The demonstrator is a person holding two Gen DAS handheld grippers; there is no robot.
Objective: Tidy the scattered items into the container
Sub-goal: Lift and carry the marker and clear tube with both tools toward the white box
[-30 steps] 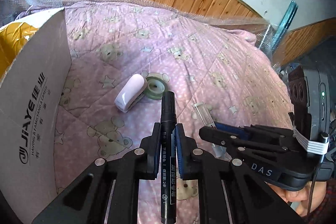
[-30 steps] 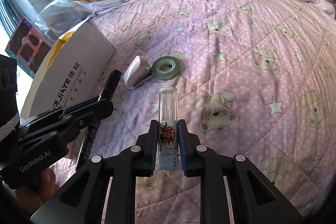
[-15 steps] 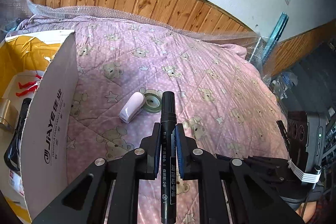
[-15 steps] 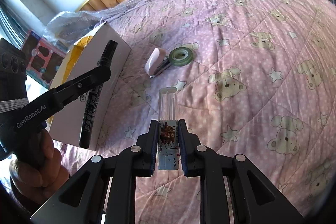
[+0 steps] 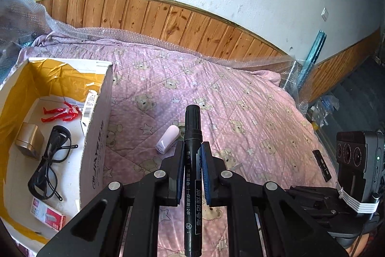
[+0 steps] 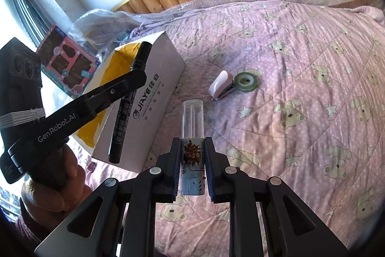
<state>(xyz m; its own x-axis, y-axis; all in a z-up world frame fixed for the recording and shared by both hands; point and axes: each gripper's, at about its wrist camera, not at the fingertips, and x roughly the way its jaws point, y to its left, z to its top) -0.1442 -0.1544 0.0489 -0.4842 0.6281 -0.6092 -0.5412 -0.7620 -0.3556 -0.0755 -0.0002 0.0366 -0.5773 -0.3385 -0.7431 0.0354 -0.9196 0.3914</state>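
While hovering over pink bear-print quilt (image 6: 312, 112), left gripper (image 5: 193, 169) is clamping black marker pen (image 5: 192, 175) w/ cap fwd, beside white cardboard box w/ yellow lining (image 5: 96, 136). Right gripper (image 6: 193, 166) is gripping clear-capped printed glue-stick tube (image 6: 193, 136). Lilac stapler (image 6: 220, 86) and green tape roll (image 6: 246, 81) are lying touching on quilt, near box.

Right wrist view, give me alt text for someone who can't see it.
The right tool grips a clear-capped tube above a pink quilt. At left, the left tool holds a black marker beside an open box; a stapler and tape roll lie beyond.
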